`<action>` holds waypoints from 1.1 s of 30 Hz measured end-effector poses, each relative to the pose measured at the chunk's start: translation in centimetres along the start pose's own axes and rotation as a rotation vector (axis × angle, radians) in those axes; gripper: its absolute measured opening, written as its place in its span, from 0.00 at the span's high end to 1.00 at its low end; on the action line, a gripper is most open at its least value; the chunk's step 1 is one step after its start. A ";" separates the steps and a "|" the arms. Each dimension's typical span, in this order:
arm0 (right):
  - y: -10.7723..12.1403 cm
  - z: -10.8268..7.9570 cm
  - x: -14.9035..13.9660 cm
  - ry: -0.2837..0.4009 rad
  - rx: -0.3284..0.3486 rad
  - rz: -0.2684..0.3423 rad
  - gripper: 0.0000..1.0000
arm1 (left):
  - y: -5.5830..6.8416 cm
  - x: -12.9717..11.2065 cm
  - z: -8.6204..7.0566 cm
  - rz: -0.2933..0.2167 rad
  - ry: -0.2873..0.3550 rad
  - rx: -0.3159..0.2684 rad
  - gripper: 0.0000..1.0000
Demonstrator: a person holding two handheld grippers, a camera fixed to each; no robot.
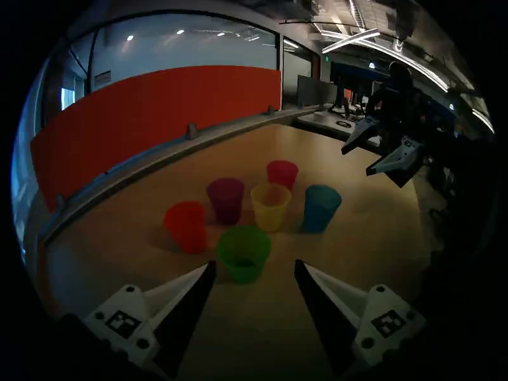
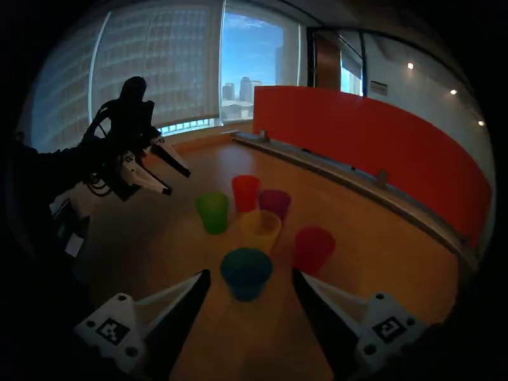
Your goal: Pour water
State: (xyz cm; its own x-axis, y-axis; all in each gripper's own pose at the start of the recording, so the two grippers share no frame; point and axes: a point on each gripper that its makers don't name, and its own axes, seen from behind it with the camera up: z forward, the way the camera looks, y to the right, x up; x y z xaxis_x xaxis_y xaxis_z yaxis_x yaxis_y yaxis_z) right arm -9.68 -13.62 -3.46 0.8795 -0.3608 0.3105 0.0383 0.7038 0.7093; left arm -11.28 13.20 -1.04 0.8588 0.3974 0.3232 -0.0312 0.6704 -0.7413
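Note:
Several plastic cups stand close together on the wooden table. In the left gripper view the green cup is nearest, just ahead of and between the spread fingers of my left gripper, which is open and not touching it. Behind it stand an orange-red cup, a purple cup, a yellow cup, a pink-red cup and a blue cup. In the right gripper view the blue cup sits between the tips of my open right gripper, untouched. I cannot tell whether any cup holds water.
A red partition wall with a rail runs along the table's far edge. The right gripper hovers open beyond the cups; opposite, the left gripper hangs open above the table. Large windows are behind.

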 end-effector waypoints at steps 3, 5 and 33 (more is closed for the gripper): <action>-0.1 0.2 -0.4 -0.008 0.004 0.000 0.00 | -0.1 -1.1 0.8 0.013 -0.030 0.006 0.09; -0.1 0.4 -0.6 -0.011 0.005 0.001 0.01 | -0.2 -1.5 1.3 0.019 -0.045 0.011 0.09; 0.3 2.4 -1.5 -0.038 0.021 0.018 0.01 | -1.6 -3.1 7.8 0.012 -0.100 -0.034 0.09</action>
State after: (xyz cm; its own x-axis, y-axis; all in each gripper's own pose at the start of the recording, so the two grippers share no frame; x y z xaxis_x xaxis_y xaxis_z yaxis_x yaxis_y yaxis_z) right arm -12.11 -14.35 -2.22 0.8610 -0.3716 0.3472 0.0122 0.6976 0.7164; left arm -17.89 15.82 3.72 0.8029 0.4669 0.3705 -0.0222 0.6445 -0.7643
